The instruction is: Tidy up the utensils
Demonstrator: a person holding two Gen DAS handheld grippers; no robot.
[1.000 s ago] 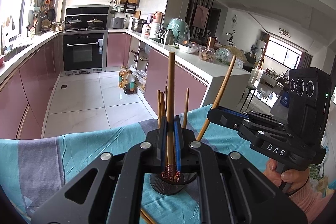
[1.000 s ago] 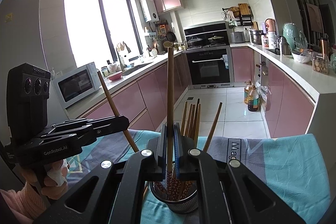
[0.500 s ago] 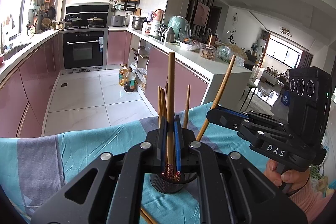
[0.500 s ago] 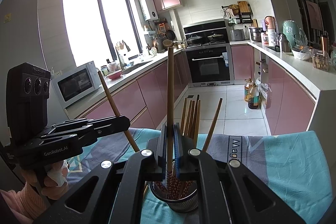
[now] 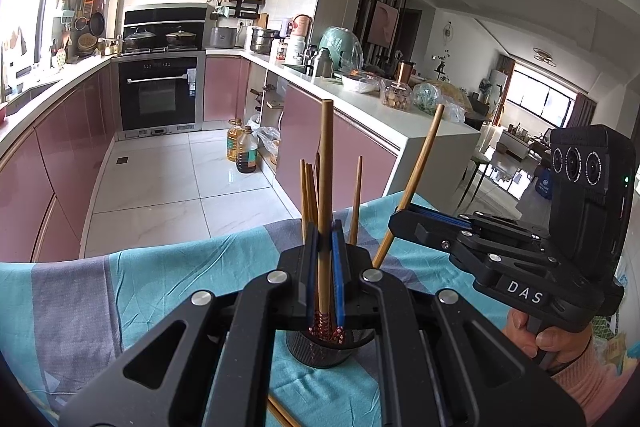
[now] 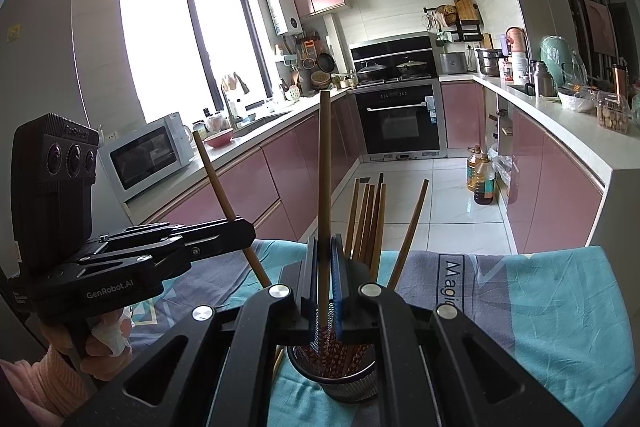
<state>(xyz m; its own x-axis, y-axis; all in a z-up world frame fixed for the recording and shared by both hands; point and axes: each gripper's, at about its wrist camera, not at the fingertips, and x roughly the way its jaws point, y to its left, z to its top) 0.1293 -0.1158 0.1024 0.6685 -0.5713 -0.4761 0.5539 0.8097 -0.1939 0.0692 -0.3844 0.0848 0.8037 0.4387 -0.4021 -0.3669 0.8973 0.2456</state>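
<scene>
Chopstick (image 5: pixel 325 187) slightly lower over holder (image 5: pixel 320 351).

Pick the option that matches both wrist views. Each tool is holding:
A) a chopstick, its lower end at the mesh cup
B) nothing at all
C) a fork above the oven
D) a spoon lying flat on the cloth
A: the left tool and the right tool each pinch a chopstick over the mesh cup.
</scene>
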